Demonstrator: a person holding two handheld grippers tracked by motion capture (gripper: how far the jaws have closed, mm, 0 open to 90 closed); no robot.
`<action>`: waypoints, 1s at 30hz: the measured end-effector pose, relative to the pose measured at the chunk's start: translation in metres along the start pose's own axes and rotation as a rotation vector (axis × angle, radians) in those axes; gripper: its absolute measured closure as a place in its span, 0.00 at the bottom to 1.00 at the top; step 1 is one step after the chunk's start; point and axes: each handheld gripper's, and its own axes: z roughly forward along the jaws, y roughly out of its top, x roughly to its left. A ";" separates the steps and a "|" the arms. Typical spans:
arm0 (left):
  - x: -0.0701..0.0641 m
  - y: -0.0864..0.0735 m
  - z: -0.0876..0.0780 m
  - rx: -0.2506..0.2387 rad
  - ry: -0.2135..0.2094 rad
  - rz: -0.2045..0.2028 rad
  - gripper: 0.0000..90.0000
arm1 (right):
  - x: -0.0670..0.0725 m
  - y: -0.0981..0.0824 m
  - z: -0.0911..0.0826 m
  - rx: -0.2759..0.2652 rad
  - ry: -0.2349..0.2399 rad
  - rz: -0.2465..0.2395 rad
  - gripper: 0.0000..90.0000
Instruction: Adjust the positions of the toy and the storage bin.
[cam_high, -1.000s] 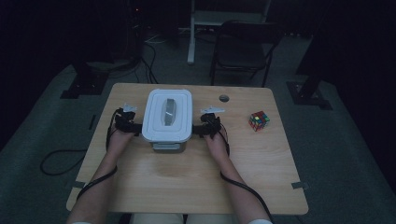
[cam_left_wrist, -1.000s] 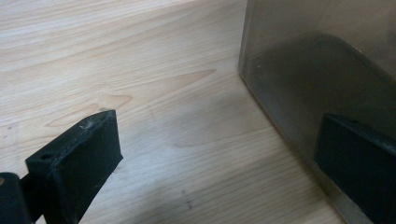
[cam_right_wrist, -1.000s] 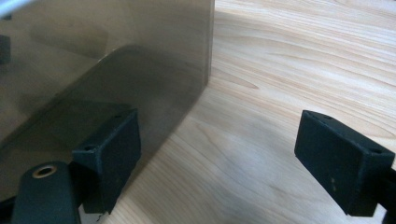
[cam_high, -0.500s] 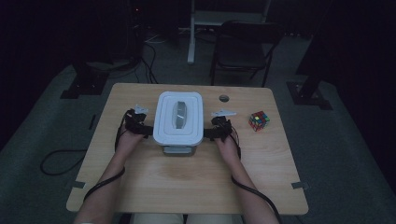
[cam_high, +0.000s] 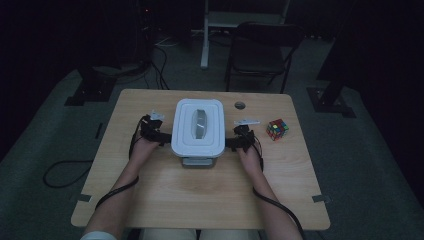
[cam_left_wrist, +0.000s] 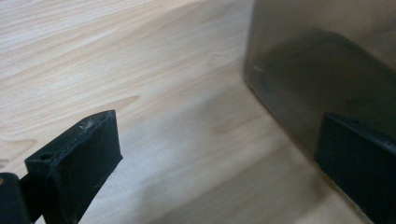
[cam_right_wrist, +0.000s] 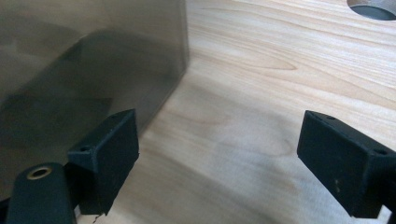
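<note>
While the white lidded box (cam_high: 197, 128) sits mid-bench (cam_high: 200, 200), left gripper (cam_high: 159, 136) is at its 9 o'clock side and right gripper (cam_high: 231, 144) at its 3 o'clock side, both low against the box walls. Left gripper jaws are wide apart, one by the box wall (cam_left_wrist: 317, 70), nothing clamped. Right gripper jaws have just been opening, spread with bare wood between, box wall (cam_right_wrist: 88, 70) beside one jaw. Puzzle cube (cam_high: 277, 129) lies at 3 o'clock, well apart.
</note>
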 end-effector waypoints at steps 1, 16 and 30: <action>0.000 0.000 0.000 0.000 0.000 0.000 0.01 | 0.000 0.000 0.000 0.000 0.000 0.000 0.14; -0.006 0.005 0.006 0.004 -0.001 0.007 0.02 | -0.002 0.017 0.003 -0.014 -0.018 -0.002 0.17; -0.028 -0.004 -0.008 0.024 -0.019 0.030 0.02 | 0.003 0.003 -0.019 -0.021 0.001 -0.027 0.20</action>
